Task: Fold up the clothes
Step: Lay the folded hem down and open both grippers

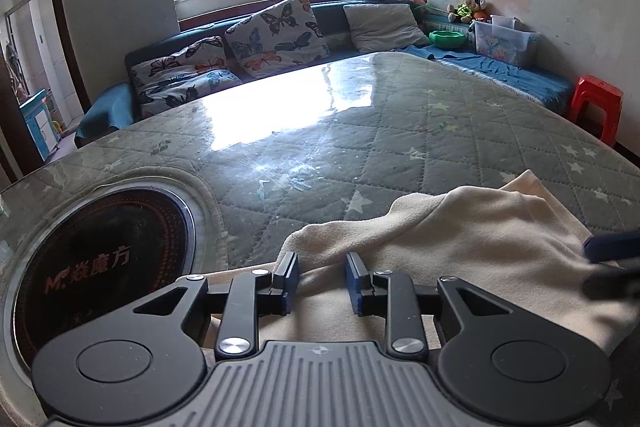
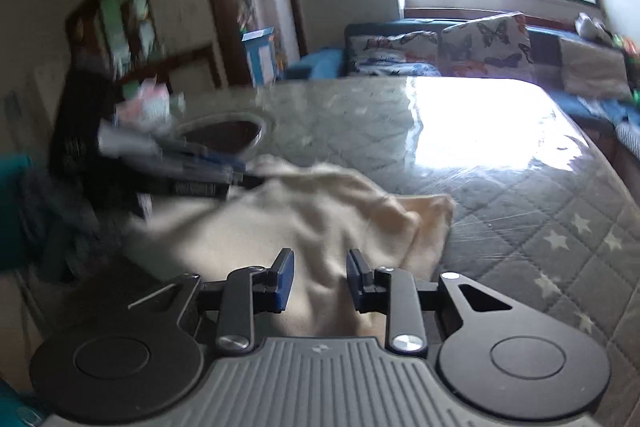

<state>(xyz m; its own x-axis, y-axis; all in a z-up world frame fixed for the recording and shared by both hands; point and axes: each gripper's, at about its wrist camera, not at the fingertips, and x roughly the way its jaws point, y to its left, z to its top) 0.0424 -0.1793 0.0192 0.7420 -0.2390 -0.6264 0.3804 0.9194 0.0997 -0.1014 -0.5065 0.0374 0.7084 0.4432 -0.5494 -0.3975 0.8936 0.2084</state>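
Observation:
A cream fleece garment (image 1: 460, 239) lies bunched at the near edge of the quilted table; it also shows in the right wrist view (image 2: 320, 211). My left gripper (image 1: 322, 267) is open, its jaws apart just over the garment's near left edge. My right gripper (image 2: 320, 263) is open over the garment's near part. The right gripper also shows as a blurred blue and black shape at the right edge of the left wrist view (image 1: 612, 259). The left gripper appears blurred at the garment's far left in the right wrist view (image 2: 192, 167).
The table (image 1: 360, 131) has a grey star-quilted cover under clear plastic. A round black hotplate (image 1: 100, 259) is set in its left part. A blue sofa with butterfly cushions (image 1: 272, 35) runs behind it. A red stool (image 1: 596, 107) stands at the far right.

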